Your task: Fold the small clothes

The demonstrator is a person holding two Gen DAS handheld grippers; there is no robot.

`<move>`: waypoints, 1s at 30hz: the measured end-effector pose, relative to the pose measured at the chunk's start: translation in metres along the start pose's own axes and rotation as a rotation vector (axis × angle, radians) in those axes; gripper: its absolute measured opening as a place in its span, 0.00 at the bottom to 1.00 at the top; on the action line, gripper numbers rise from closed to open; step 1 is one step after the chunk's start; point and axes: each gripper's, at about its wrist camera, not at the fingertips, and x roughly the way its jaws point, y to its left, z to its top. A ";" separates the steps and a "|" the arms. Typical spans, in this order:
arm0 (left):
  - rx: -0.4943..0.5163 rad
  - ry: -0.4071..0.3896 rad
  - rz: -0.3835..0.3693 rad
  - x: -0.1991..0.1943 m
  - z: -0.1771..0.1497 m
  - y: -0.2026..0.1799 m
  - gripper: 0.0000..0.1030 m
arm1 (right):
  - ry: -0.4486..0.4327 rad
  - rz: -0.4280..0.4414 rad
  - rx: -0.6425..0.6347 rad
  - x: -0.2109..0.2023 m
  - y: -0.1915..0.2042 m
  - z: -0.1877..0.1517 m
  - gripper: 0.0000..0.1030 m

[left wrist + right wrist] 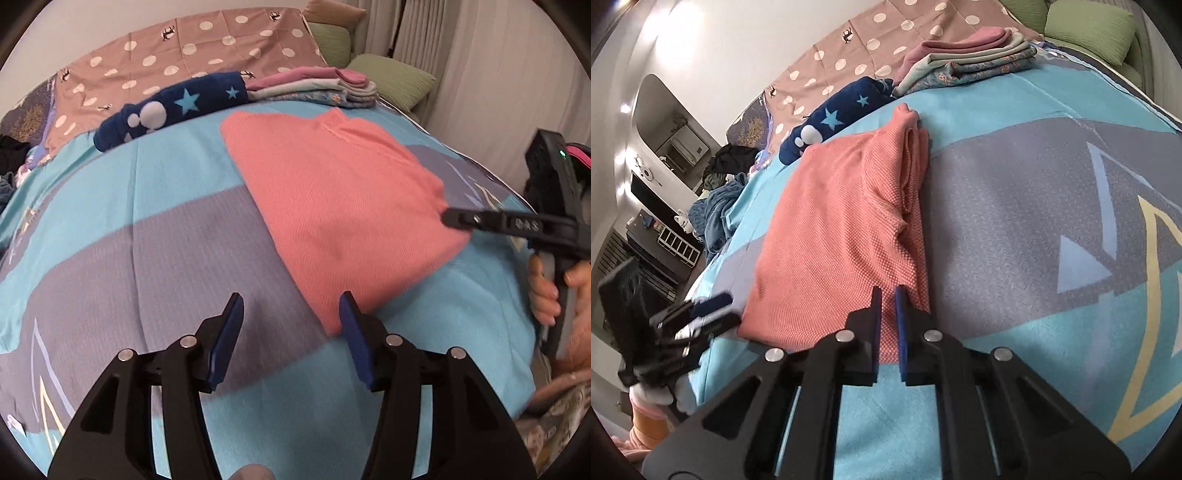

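a coral-pink knitted garment (343,206) lies folded on a bed cover (147,258) patterned in turquoise and grey bands, its near corner reaching down toward the left wrist camera. the left gripper (291,314) hovers just over the cover with its blue-padded fingers (231,332) spread wide apart and nothing between them; the right-hand finger sits just beside the garment's near corner, though whether it touches is hard to tell. the right gripper (452,218) comes in from the right edge of that view, its tip at the garment's right-hand edge. seen from the right wrist, this gripper (888,295) has its fingers drawn close together with only a narrow gap, the tips over the garment's near edge; the fabric shows between them, but whether they actually pinch it cannot be told. folded layers of the garment show along its right side in that view. at the far side of the cover rest a navy rolled item with stars (173,107) and, next to it, a stack of folded clothes (317,86) in pink, pale green and floral blue. beyond them lie a brown polka-dot sheet (177,51) and green pillows (391,79)
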 end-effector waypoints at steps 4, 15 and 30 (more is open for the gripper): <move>0.024 0.008 -0.005 0.003 -0.014 -0.008 0.53 | -0.005 -0.008 -0.009 0.005 0.005 0.000 0.15; 0.003 -0.100 -0.036 -0.011 0.008 -0.004 0.52 | -0.024 -0.054 -0.117 -0.004 0.028 0.005 0.26; -0.039 -0.083 -0.071 0.049 0.044 0.009 0.38 | -0.023 -0.148 -0.031 0.037 -0.008 0.049 0.31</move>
